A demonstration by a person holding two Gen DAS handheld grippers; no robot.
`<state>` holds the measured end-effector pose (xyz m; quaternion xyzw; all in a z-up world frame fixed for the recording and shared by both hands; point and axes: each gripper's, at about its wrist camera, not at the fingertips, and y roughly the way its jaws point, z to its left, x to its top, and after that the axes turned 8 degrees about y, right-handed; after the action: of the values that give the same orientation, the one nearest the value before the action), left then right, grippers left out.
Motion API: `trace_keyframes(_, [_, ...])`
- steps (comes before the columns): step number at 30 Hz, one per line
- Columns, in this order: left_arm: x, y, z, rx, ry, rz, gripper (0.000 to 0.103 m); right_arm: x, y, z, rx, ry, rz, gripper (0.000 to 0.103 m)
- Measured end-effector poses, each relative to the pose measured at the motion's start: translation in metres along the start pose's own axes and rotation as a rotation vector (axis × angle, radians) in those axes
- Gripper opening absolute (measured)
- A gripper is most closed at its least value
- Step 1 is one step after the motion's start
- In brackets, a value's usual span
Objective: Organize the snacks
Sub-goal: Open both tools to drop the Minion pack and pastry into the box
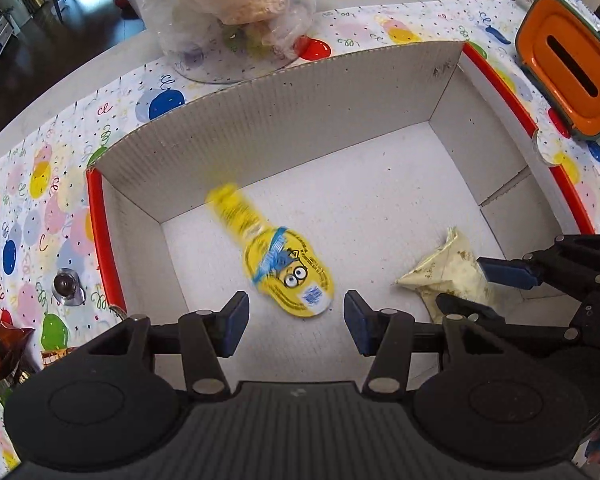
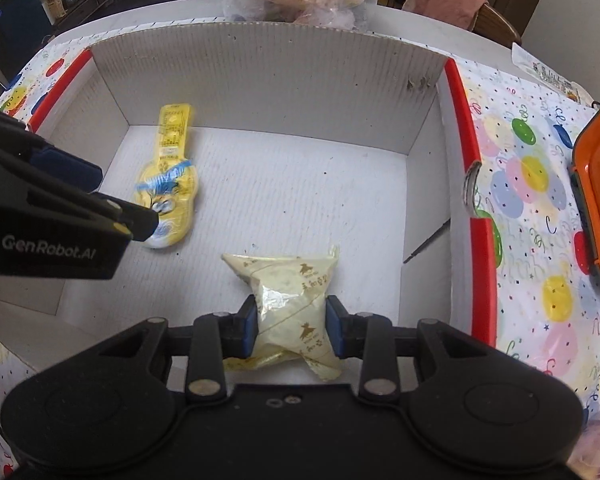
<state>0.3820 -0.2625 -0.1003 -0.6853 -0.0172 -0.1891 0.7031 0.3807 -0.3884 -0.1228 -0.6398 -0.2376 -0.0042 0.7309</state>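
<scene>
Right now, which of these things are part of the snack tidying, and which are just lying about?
Part of the job:
cardboard box
yellow Minion snack, lying in the box
cream snack packet, squeezed by the right gripper
left gripper, open

Lying about:
orange container
clear bag
balloon tablecloth

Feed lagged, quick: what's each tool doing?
Left tool: open, empty, above yellow cartoon snack packet.
Right tool: closed on pale yellow wrapped snack.

Snack pack (image 1: 278, 258) lies in the box (image 1: 300, 92), ahead of the left gripper's (image 1: 296, 320) parted jaws. Pouch (image 2: 288, 304) sits between the right gripper's (image 2: 291, 326) jaws, in the same box.
</scene>
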Motion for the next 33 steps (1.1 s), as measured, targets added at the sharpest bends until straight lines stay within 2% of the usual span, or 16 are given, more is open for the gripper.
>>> trace_keyframes(3, [-0.002, -0.004, 0.004, -0.009, -0.021, -0.011, 0.054, -0.002, -0.002, -0.002, 0.018, 0.012, -0.007, 0.036])
trace_keyframes(10, [-0.011, -0.021, 0.012, -0.029, -0.064, -0.069, 0.055, 0.0, -0.028, -0.011, 0.064, 0.031, -0.073, 0.051])
trace_keyframes(21, [-0.037, -0.072, 0.031, -0.028, -0.14, -0.21, 0.056, -0.001, -0.072, -0.002, 0.131, 0.021, -0.185, 0.067])
trace_keyframes(23, [-0.043, -0.083, 0.035, -0.024, -0.149, -0.241, 0.06, -0.001, -0.08, 0.001, 0.142, 0.022, -0.211, 0.074])
trace_keyframes(33, [-0.081, -0.124, 0.057, -0.023, -0.183, -0.351, 0.065, -0.008, -0.114, 0.029, 0.164, 0.011, -0.293, 0.082])
